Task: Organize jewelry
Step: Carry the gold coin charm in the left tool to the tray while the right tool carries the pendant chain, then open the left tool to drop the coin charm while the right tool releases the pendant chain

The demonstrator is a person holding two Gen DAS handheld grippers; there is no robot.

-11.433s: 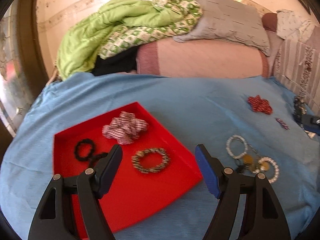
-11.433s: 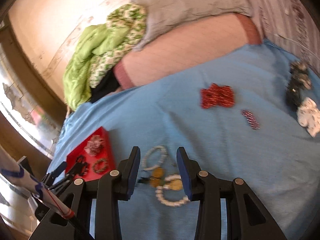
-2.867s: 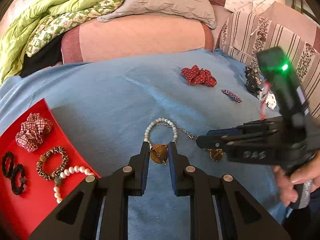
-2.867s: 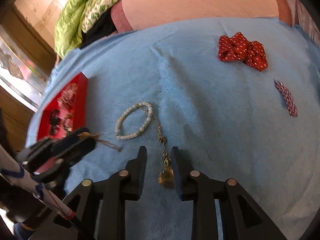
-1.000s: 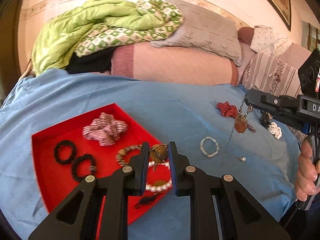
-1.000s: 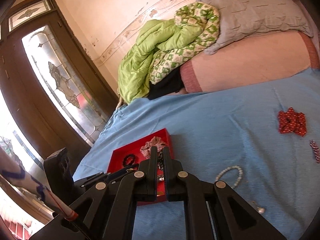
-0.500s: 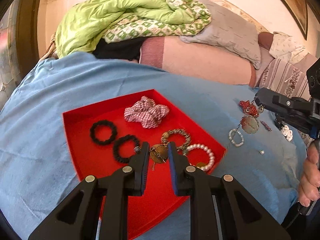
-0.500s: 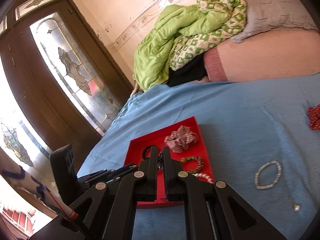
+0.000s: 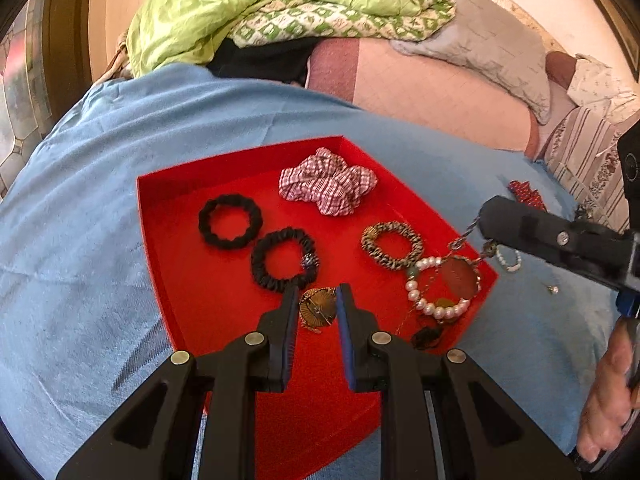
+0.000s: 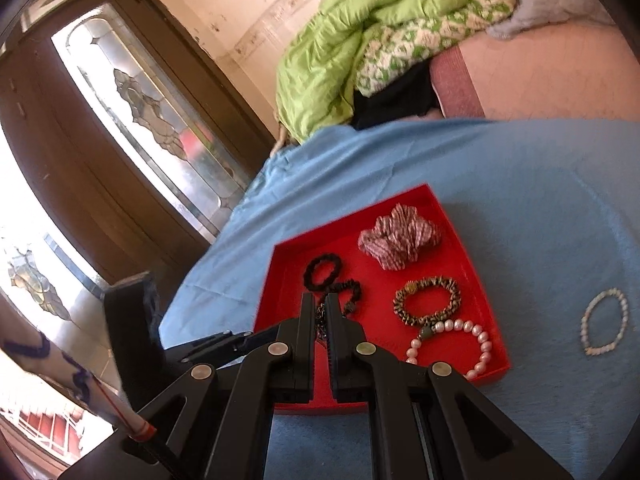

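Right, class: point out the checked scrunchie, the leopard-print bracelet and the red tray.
checked scrunchie (image 9: 328, 186), left wrist view, middle of its folds.
leopard-print bracelet (image 9: 412, 236), left wrist view, right side of its band.
red tray (image 9: 188, 280), left wrist view, bare floor.

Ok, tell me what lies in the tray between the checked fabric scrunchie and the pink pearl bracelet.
The brown-and-cream patterned bracelet lies between the checked fabric scrunchie and the pink pearl bracelet in the red tray; clearest in the right wrist view.

A green quilt (image 9: 256, 4) and grey pillow (image 9: 492, 46) lie heaped behind the blue sheet (image 9: 80, 208), near a glazed wooden door (image 10: 120, 128).
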